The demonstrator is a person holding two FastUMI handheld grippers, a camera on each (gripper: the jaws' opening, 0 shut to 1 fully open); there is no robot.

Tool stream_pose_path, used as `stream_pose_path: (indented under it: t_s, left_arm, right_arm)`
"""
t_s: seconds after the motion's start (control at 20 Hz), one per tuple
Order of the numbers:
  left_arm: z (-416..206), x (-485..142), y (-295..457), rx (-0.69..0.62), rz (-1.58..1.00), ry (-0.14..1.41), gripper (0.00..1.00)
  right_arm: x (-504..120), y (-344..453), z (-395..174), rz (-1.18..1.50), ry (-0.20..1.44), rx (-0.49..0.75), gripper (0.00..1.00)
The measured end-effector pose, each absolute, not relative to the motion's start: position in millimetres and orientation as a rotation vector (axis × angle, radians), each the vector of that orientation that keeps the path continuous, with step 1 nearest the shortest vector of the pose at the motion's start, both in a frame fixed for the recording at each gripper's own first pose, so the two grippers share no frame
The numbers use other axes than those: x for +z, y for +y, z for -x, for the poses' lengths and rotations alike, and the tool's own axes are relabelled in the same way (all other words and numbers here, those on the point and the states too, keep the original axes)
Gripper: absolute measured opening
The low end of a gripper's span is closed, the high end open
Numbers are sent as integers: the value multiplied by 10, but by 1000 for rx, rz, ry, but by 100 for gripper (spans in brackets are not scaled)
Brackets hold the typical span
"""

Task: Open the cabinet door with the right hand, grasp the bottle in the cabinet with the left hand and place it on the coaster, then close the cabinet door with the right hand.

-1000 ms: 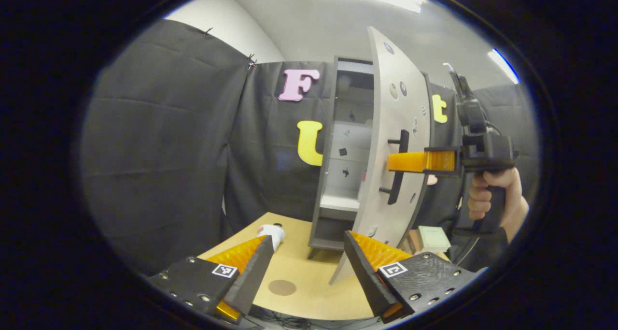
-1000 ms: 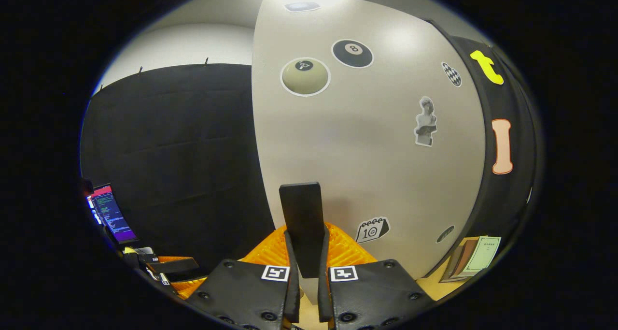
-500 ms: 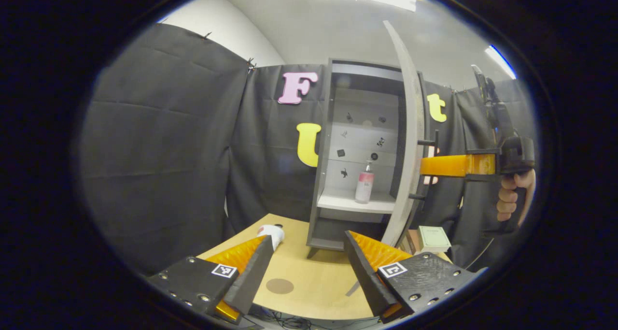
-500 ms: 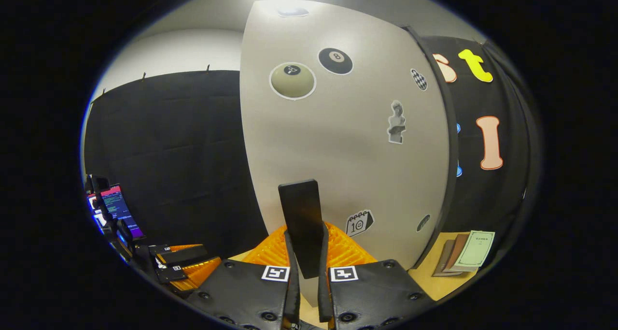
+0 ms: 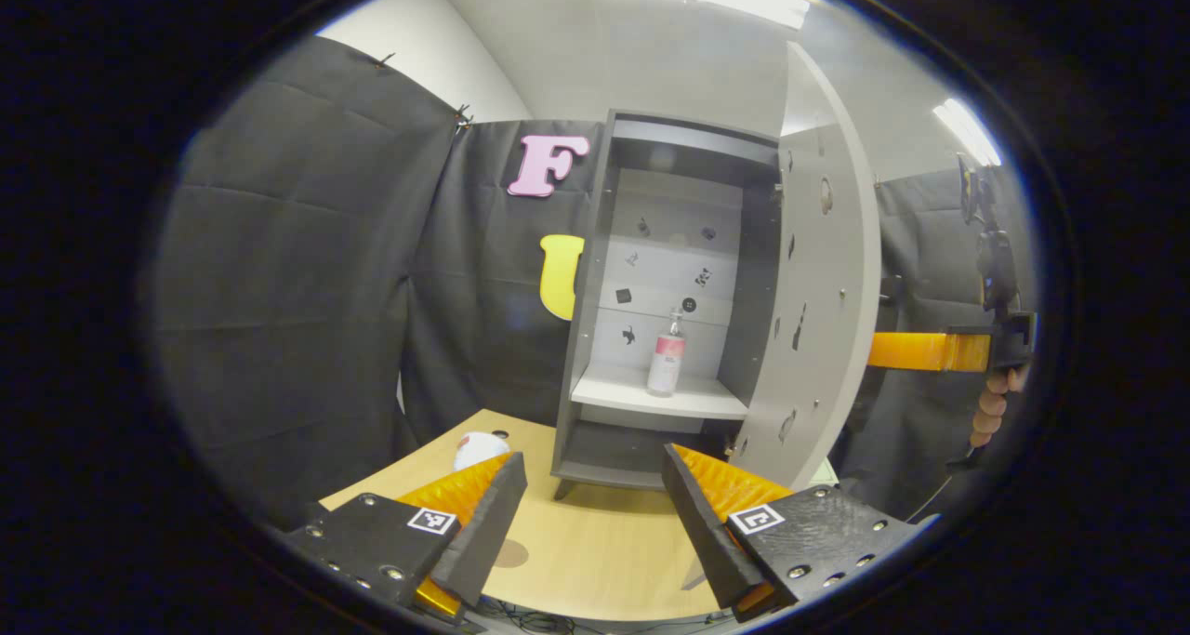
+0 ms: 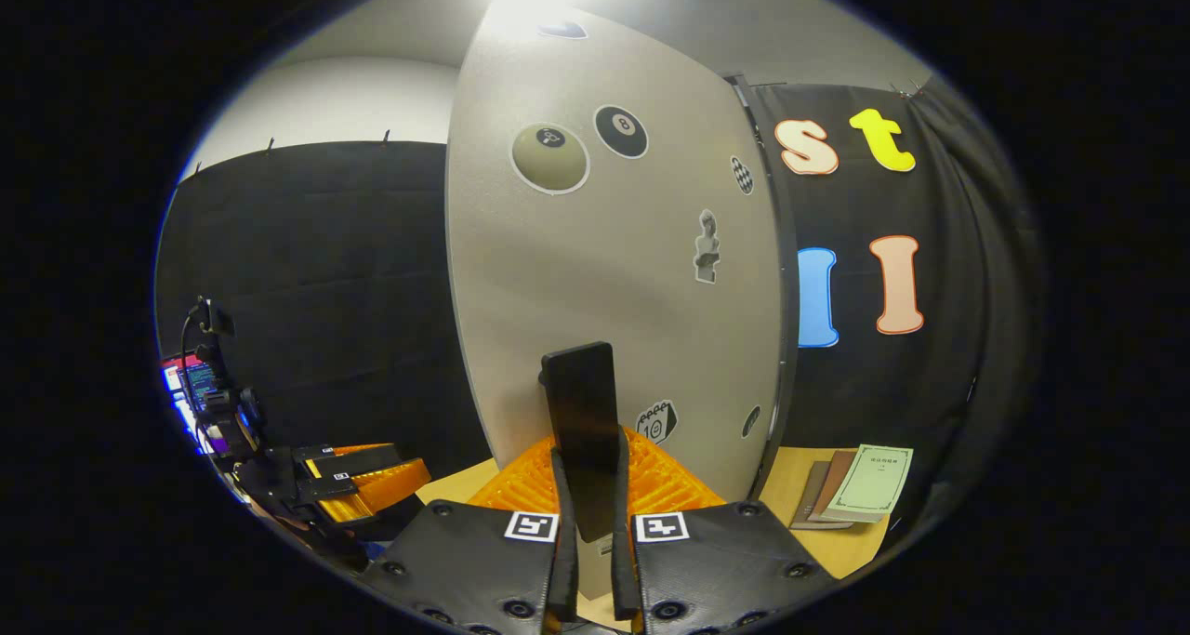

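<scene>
closest in the left gripper view, the left gripper (image 5: 588,505) hangs with its fingers spread wide and nothing between them, above the light wooden tabletop (image 5: 595,547); the round brown coaster (image 5: 509,553) lies on that top just past its fingertip, partly hidden. in the right gripper view the right gripper (image 6: 588,514) has both fingers pressed together on the flat black door handle (image 6: 581,421) of the pale grey cabinet door (image 6: 604,291), which stands swung wide. beyond, in the dark grey cabinet (image 5: 651,300), the clear pump bottle with a pink label (image 5: 666,361) stands upright on the white shelf (image 5: 655,395), untouched. i'd judge the opening step about done; the grasp, the placing on the coaster and the closing remain
</scene>
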State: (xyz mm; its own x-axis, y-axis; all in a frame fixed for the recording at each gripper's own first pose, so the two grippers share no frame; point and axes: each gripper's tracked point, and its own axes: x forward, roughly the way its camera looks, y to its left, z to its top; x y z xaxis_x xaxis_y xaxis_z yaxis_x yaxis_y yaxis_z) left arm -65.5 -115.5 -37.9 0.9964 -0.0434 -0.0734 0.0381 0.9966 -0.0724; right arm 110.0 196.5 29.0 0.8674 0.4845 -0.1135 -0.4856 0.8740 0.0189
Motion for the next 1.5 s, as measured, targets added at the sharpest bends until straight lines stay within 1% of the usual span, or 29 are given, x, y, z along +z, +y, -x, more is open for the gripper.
stream_pose_path:
  t_s: [0.15, 0.2, 0.25, 0.35, 0.5, 0.55, 0.65, 0.7, 0.75, 0.85, 0.95, 1.0, 1.15, 1.2, 1.25, 1.3, 1.35, 1.4, 1.45, 1.5]
  left_arm:
    - [469, -415, -1142, -95, 61, 90, 89]
    - [400, -437, -1119, -111, 61, 99, 89]
    - [326, -467, -1080, -120, 63, 110, 89]
    - [206, -488, -966, -141, 77, 128, 89]
    - [1, -496, -737, -162, 79, 140, 89]
    - [-70, -499, -667, -164, 76, 143, 89]
    - [-188, -505, -563, -177, 78, 143, 89]
    - [-253, -513, -522, -184, 83, 147, 89]
    - [-312, -549, -495, -192, 89, 151, 89]
    - [-440, -581, -454, -210, 101, 155, 91]
    - [-521, -593, -432, -241, 109, 157, 91]
    - [-561, -608, -418, -257, 106, 159, 89]
    - [-749, -631, -403, -304, 106, 166, 91]
    - [-823, -641, -397, -324, 110, 168, 89]
    - [-900, -642, -364, -343, 111, 170, 89]
    - [-931, -651, -356, -361, 110, 170, 90]
    - [-982, -656, -336, -378, 109, 170, 90]
    - [-1023, -660, -305, -395, 109, 173, 90]
    - [-1069, -666, -289, -414, 109, 176, 91]
    - [-1123, -678, -279, -430, 105, 178, 90]
  right_arm:
    - [312, 1853, -1062, 44, 105, 466, 16]
    - [320, 1816, -1038, 58, 98, 449, 14]
    - [331, 1771, -1009, 59, 97, 429, 16]
    - [322, 1698, -1007, 31, 98, 372, 16]
    - [361, 1522, -1011, -5, 87, 270, 14]
    - [364, 1412, -1025, -11, 84, 225, 16]
    - [398, 1215, -1009, -9, 75, 127, 15]
    - [392, 1135, -1008, -13, 71, 77, 14]
    - [379, 1059, -1007, -29, 73, 38, 12]
    - [355, 1080, -1028, -85, 67, 16, 6]
    - [351, 1123, -1018, -136, 61, 4, 9]
    - [328, 1111, -987, -148, 65, -14, 10]
    - [307, 1065, -825, -164, 70, -70, 11]
    - [297, 1063, -765, -181, 68, -86, 11]
    - [316, 1087, -713, -203, 64, -96, 13]
    - [330, 1073, -630, -214, 52, -126, 10]
    - [372, 1035, -562, -214, 34, -162, 13]
    - [398, 995, -505, -208, 23, -203, 3]
    - [404, 960, -427, -207, 16, -238, 0]
    - [402, 941, -374, -213, 11, -274, 6]
